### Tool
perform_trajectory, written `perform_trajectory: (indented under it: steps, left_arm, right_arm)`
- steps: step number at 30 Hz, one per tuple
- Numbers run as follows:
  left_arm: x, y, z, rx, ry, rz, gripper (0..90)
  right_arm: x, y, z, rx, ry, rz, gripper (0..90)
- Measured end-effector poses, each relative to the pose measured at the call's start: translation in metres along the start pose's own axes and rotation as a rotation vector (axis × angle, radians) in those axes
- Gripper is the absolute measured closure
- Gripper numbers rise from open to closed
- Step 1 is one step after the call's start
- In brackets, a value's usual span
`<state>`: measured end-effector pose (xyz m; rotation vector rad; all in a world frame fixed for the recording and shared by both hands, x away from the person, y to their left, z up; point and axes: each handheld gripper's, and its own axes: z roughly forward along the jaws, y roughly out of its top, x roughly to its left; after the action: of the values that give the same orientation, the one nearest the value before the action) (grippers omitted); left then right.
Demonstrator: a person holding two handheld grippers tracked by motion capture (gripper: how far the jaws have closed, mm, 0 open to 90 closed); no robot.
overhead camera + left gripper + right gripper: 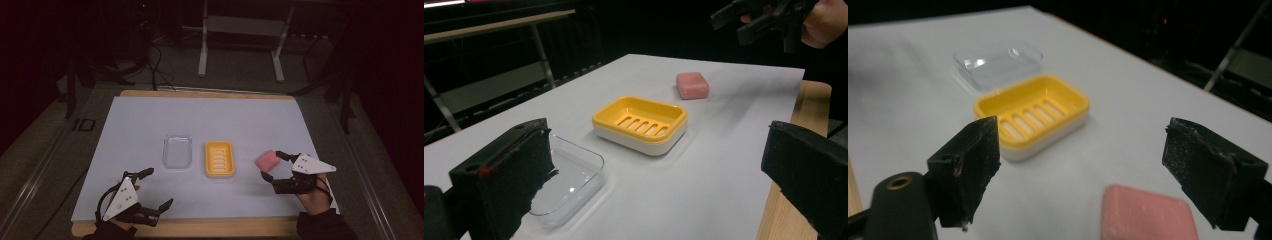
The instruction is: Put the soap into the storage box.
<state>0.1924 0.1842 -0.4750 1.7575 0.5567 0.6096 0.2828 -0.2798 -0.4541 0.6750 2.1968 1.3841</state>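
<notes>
the right hand-held gripper (pixel 271 164) sits at about four o'clock on the worktop (pixel 150 125), its jaws spread wide and grasping nothing. the pink soap bar (pixel 267 160) lies flat on the white sheet right at the mouth of those jaws, at roughly three o'clock from the yellow soap dish (pixel 219 159). in the right gripper view the soap bar (pixel 1145 214) rests low between the two black jaws, nearer the right-hand one, with clear gaps on both sides, so the pads are not pressing on it; whether the bar touches either jaw tip i cannot tell.

the yellow soap dish (pixel 1032 111) stands upright and empty near the middle of the worktop, its slotted floor showing, on a white base. just beside it at nine o'clock lies a clear plastic lid (pixel 177 151), apart from the dish by a narrow strip of sheet.

the left hand-held gripper (pixel 159 189) rests at about seven o'clock near the front wooden edge of the worktop, jaws released and wide apart, with nothing between them. in the left gripper view the clear plastic lid (pixel 574 175) is just past the left-hand jaw, the soap dish (pixel 640 124) beyond it, and the soap bar (pixel 692 85) farther off, with the right hand-held gripper (pixel 744 22) raised above it at one o'clock.
</notes>
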Motion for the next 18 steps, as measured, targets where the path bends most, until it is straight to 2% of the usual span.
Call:
perform_trajectory:
  steps: [3,5,7,11,13,15,18]
  left_arm:
    - [0.000,0.000,0.000,-0.001,-0.003,0.001,0.6]
    - [0.000,0.000,0.000,-0.004,-0.008,0.002,0.6]
    - [-0.001,0.000,0.000,-0.004,-0.009,0.002,0.6]
    - [-0.001,0.000,0.000,-0.004,-0.009,0.001,0.6]
    - [-0.001,0.000,-0.001,-0.004,-0.010,0.002,0.7]
    - [-0.001,0.000,-0.001,-0.004,-0.009,0.004,0.6]
    - [-0.002,0.000,-0.001,-0.004,-0.007,0.004,0.6]
  right_arm:
    - [0.003,0.003,-0.001,0.017,-0.016,0.005,15.4]
    - [0.003,0.004,-0.001,0.021,-0.008,0.000,15.3]
    - [0.005,0.007,-0.002,0.005,-0.008,-0.036,13.4]
    - [0.007,0.008,-0.001,0.004,-0.022,-0.044,11.1]
    - [0.010,0.007,0.000,-0.008,-0.042,-0.067,11.0]
    - [0.011,0.007,0.001,0.005,-0.044,-0.083,11.1]
    - [0.013,0.008,0.002,0.043,-0.023,-0.057,11.4]
